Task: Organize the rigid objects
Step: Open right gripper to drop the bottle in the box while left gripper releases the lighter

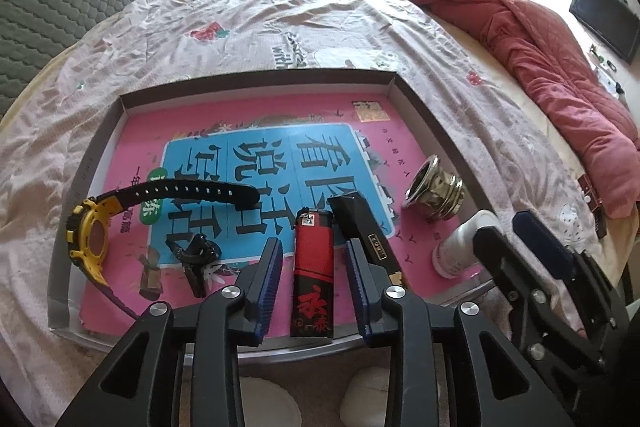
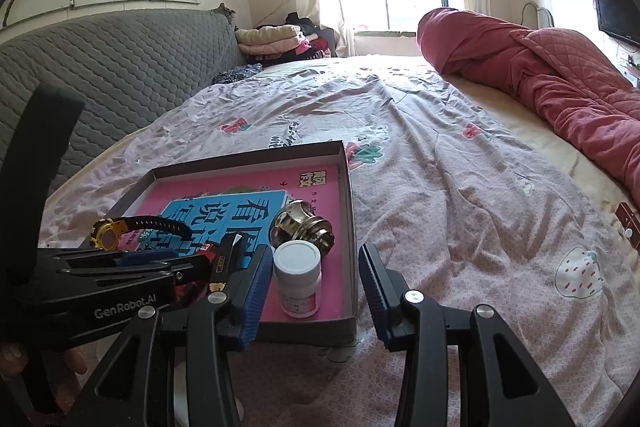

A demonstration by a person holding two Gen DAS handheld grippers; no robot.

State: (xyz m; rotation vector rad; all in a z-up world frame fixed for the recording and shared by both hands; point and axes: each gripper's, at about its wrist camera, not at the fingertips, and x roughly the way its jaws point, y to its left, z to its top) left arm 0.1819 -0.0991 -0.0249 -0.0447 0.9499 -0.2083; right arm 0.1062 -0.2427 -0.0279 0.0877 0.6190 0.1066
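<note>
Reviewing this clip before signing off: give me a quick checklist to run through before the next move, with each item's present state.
1. Left gripper pads clear of lighter: ok, gaps both sides.
2. Lighter lying inside box: ok.
3. Right gripper empty: ok, jaws apart.
4. White bottle upright in box: ok.
5. Watch, metal knob inside box: ok.
6. Black bar touching lighter: cannot tell.

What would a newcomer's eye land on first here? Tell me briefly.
The shallow box on the bed, lined with a bright pink and blue book cover. In it, a red lighter lies between the open left tongs, with a yellow watch at the left and a brass knob at the right.
</note>
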